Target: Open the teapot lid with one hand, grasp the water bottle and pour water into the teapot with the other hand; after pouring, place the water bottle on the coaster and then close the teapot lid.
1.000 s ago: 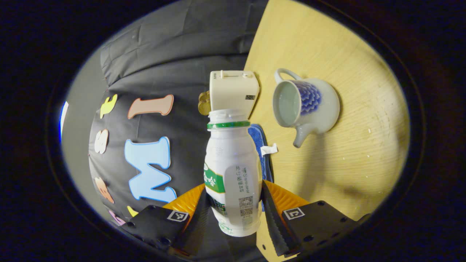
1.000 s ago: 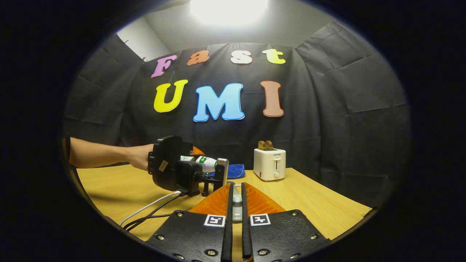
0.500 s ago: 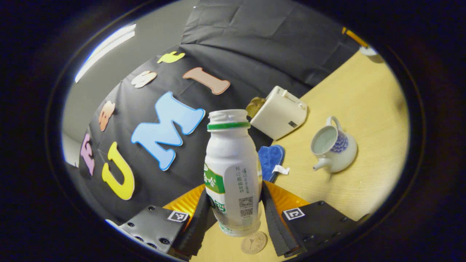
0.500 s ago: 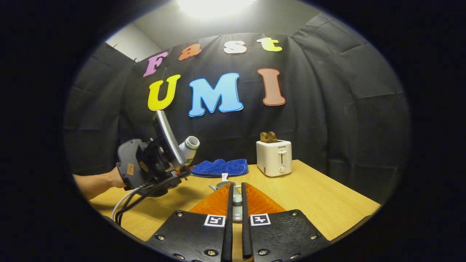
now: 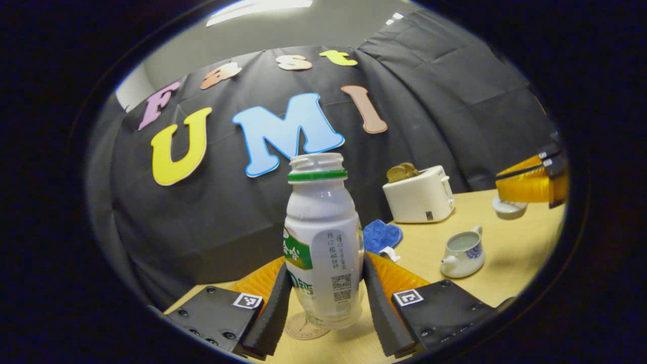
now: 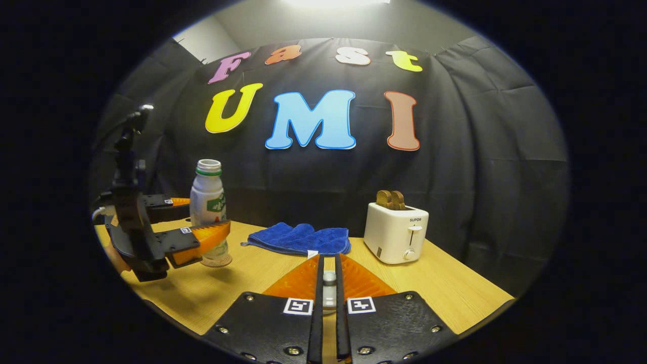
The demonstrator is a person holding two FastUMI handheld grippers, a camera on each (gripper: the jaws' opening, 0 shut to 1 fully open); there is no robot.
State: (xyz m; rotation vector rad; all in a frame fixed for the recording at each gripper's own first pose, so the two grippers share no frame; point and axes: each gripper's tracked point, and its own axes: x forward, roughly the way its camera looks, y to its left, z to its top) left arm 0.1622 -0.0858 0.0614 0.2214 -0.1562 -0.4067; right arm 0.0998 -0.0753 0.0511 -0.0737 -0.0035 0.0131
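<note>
Bottle [image 5: 323, 237] stood upright between my left gripper's [image 5: 323, 308] clenched fingers, just over the coaster [image 5: 305, 327]; I judged a straight, level descent best before letting go. Teapot [image 5: 462, 251] sat open, mid-table. Right gripper [image 6: 327, 283] pinched the lid knob [image 6: 329, 277]. Toaster [image 6: 396, 232] bore "SUPOR".

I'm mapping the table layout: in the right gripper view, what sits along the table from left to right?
Left gripper → water bottle over the coaster → blue cloth → toaster.
</note>
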